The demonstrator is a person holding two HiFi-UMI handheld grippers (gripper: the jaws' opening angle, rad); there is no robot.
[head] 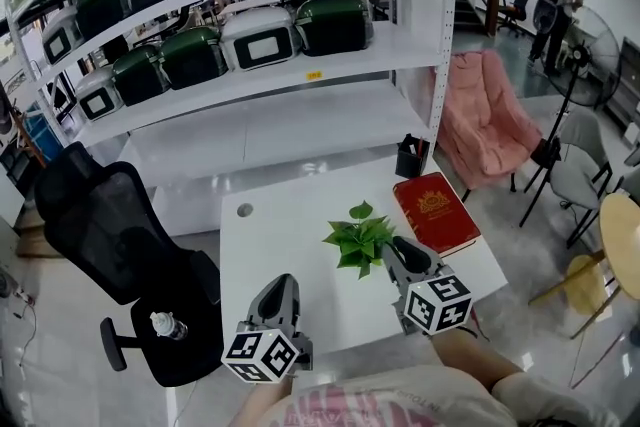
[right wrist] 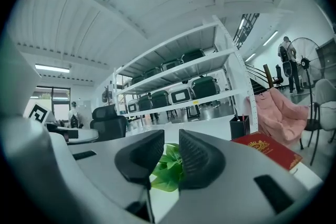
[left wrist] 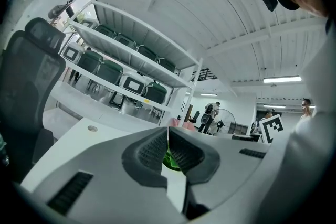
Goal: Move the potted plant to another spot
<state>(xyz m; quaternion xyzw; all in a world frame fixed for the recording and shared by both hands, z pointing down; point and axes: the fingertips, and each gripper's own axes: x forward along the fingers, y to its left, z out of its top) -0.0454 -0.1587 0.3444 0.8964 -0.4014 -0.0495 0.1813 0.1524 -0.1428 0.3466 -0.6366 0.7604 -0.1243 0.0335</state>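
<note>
Your right tongs stand a narrow slit apart. In the right gripper view the two dark pads do not meet, and the green leaves of the plant show through the lower part of the gap, just beyond the tips. No leaf is visibly pinched, and whether a pad brushes one cannot be told. In the head view these tongs sit right of centre in the lower half of the frame, their tips at the right edge of the leaves.

Your left tongs are pressed together, pad against pad, with nothing between them. A sliver of green shows past them, low in the left gripper view. In the head view they lie lower left of the plant, well apart from it.

The plant stands near the middle of the white table; its pot is hidden under the leaves. A red book lies just to its right, and a black pen holder stands at the table's upper right corner.
</note>
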